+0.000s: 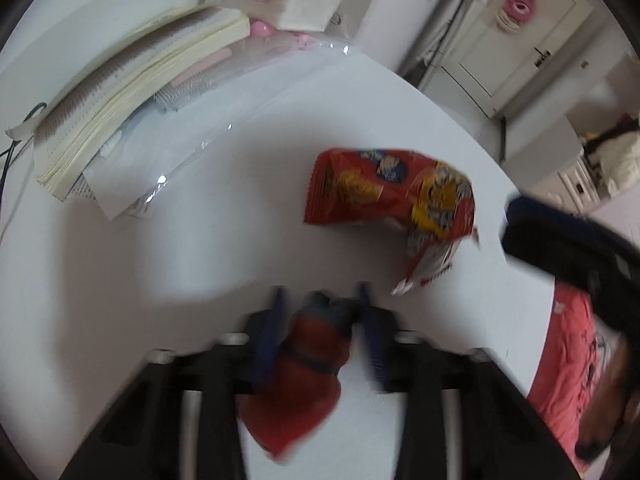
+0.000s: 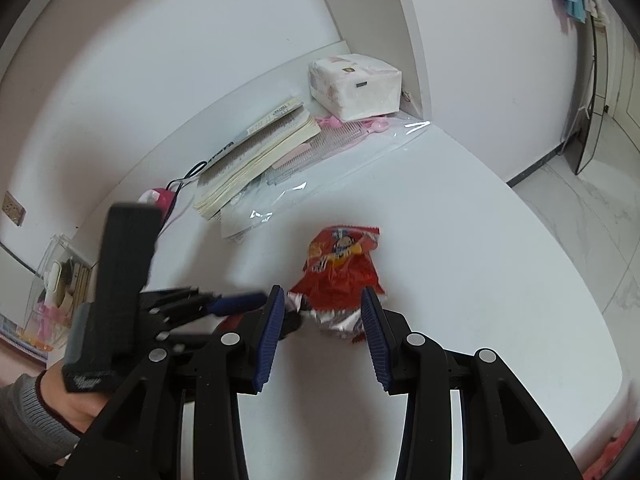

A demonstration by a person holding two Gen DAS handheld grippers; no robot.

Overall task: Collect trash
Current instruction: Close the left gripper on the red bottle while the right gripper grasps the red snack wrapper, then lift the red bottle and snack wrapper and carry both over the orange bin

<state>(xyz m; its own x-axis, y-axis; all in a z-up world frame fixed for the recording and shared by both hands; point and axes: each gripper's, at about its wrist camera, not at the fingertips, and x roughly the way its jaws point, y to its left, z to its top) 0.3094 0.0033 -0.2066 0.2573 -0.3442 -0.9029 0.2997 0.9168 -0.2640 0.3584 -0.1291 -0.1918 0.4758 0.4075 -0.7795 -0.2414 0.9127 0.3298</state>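
Observation:
A torn red snack wrapper [image 1: 394, 196] with yellow print and silver lining lies on the white table [image 1: 160, 264]. It also shows in the right wrist view [image 2: 340, 272], just ahead of my open, empty right gripper [image 2: 322, 300], whose blue pads flank its torn silver end. My left gripper [image 1: 320, 300] is shut on a crumpled red piece of trash [image 1: 304, 368], blurred, that hangs down between the blue pads. In the right wrist view the left gripper [image 2: 256, 300] sits at the left, level with my right fingers.
At the back of the table lie a stack of books [image 2: 256, 156], a clear plastic sleeve [image 2: 320, 172], combs and a tissue pack [image 2: 354, 84]. A clear organizer [image 2: 60, 280] stands at the far left. The table's curved edge [image 2: 560, 248] drops to tiled floor on the right.

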